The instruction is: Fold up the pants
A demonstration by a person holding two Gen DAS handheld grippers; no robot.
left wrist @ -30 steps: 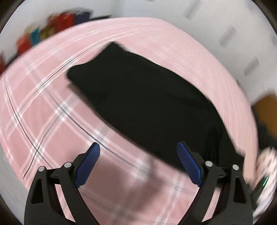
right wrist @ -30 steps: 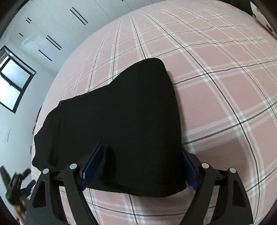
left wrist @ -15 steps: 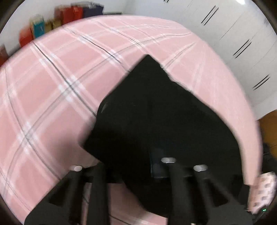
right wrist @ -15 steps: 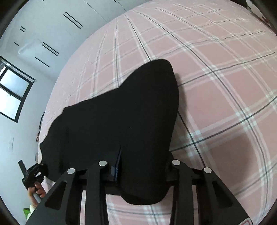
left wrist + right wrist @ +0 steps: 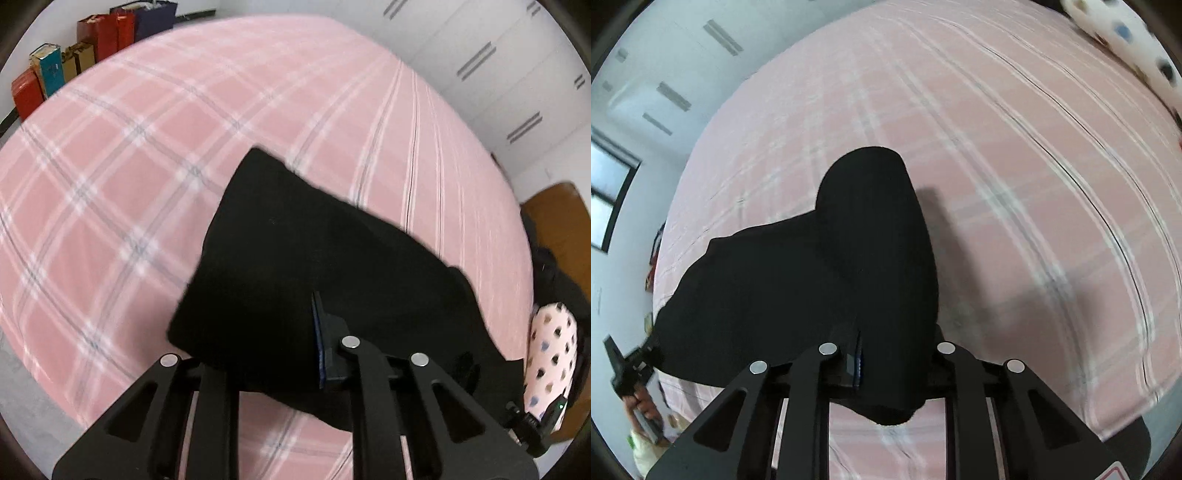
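Soft, matte black fabric fills the middle of both views: the pants (image 5: 314, 266) lie on a pink plaid bed cover (image 5: 129, 166), smooth cotton crossed by white and grey stripes. The left gripper (image 5: 280, 343) has its fingers drawn in narrow with a fold of the dark cloth pinched between them, one ribbed blue pad showing edge-on against the fabric. The cloth fans out ahead of it into a blunt, rounded corner. The right gripper (image 5: 886, 362) is likewise closed down on the pants (image 5: 820, 280), the material bunching thick over its fingers and drooping in a lip just below them. Ahead of this gripper the garment narrows to a rounded end, its shadow on the cover (image 5: 1015, 184). Off to the left gripper's far left, a row of boxes (image 5: 62, 70) lines the wall.
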